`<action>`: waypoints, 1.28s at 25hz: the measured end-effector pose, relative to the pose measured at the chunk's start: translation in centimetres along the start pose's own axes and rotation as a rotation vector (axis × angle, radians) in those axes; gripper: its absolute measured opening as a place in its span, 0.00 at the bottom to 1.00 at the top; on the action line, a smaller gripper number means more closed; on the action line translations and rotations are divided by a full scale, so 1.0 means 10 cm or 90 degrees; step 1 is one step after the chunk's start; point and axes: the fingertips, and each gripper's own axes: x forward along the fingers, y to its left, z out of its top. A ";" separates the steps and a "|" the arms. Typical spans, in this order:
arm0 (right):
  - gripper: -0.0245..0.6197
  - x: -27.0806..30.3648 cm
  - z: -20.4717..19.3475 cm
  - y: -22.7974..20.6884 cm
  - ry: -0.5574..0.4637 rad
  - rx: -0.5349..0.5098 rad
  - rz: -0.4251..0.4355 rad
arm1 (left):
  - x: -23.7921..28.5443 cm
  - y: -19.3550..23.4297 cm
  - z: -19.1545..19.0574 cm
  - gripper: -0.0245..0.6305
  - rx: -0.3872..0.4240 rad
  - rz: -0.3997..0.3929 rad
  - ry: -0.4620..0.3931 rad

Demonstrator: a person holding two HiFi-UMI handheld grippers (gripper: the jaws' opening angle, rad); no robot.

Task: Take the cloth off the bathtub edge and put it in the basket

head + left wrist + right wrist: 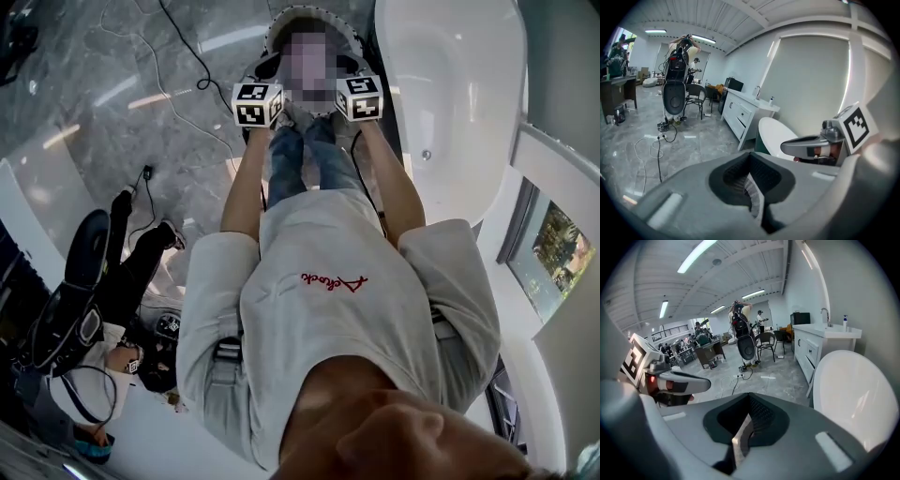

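While we hold both arms out, the left claw (pixel 752 190) and right claw (pixel 742 437) sit side by side, each clamped fully together with nothing clearly pinched. The basket (pixel 277 23) is just ahead of and below the tips, and the bathtub (pixel 450 84) is right of the right claw. We can't make out the cloth; the basket interior is obscured.

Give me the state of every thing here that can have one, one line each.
left gripper: jaws shut, no cloth seen between them.
right gripper: jaws shut, no cloth seen between them.
bathtub: empty, no cloth on the part of its rim that shows.
basket: upright on the floor, its inside hidden.
ceiling lights: on.
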 end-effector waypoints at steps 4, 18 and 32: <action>0.04 -0.11 0.37 0.07 -0.047 -0.032 -0.002 | -0.16 -0.01 0.32 0.04 0.021 0.007 -0.042; 0.05 -0.77 1.52 0.28 -0.222 -0.085 -0.003 | -0.80 0.03 1.33 0.04 0.122 0.043 -0.153; 0.05 -1.23 2.52 0.28 -0.330 -0.132 -0.019 | -1.33 -0.02 2.50 0.04 0.183 0.071 -0.291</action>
